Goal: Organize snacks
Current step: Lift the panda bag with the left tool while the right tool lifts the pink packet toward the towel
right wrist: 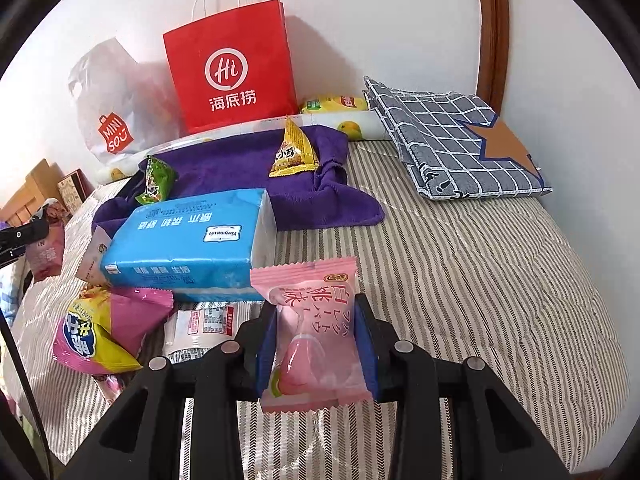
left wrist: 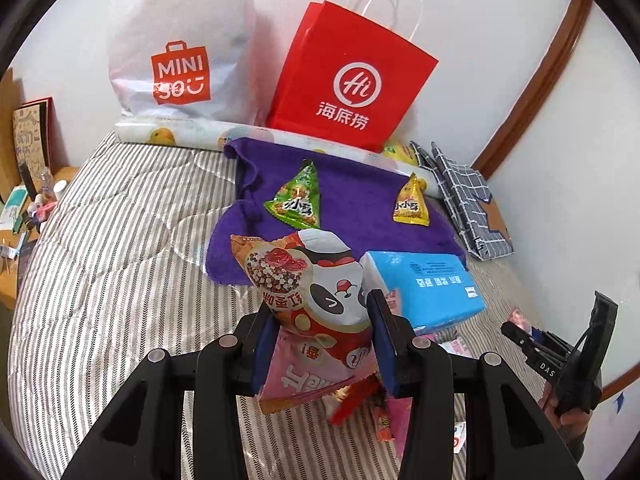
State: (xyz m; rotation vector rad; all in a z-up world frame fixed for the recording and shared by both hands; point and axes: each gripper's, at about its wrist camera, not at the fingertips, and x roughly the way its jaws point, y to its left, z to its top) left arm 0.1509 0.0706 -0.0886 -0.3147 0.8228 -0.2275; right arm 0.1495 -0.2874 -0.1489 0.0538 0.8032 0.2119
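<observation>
My left gripper point(left wrist: 320, 336) is shut on a red and white panda snack bag point(left wrist: 320, 284), held upright above a pile of pink and red snack packets point(left wrist: 304, 384) on the striped bed. My right gripper point(right wrist: 318, 344) is shut on a pink peach snack packet point(right wrist: 316, 332) and holds it above the bed; its body also shows in the left wrist view point(left wrist: 568, 360). On the purple towel point(left wrist: 352, 196) lie a green triangular snack point(left wrist: 298, 200) and a yellow triangular snack point(left wrist: 412, 204). A pink and yellow snack bag point(right wrist: 100, 336) lies left of my right gripper.
A blue tissue pack point(left wrist: 432, 288) lies by the towel's near edge. A red paper bag point(left wrist: 352, 76) and a white Miniso plastic bag point(left wrist: 180, 44) stand against the wall. A checked cloth bag point(right wrist: 456, 140) lies at the back right. A cluttered wooden nightstand point(left wrist: 24, 216) is at the left.
</observation>
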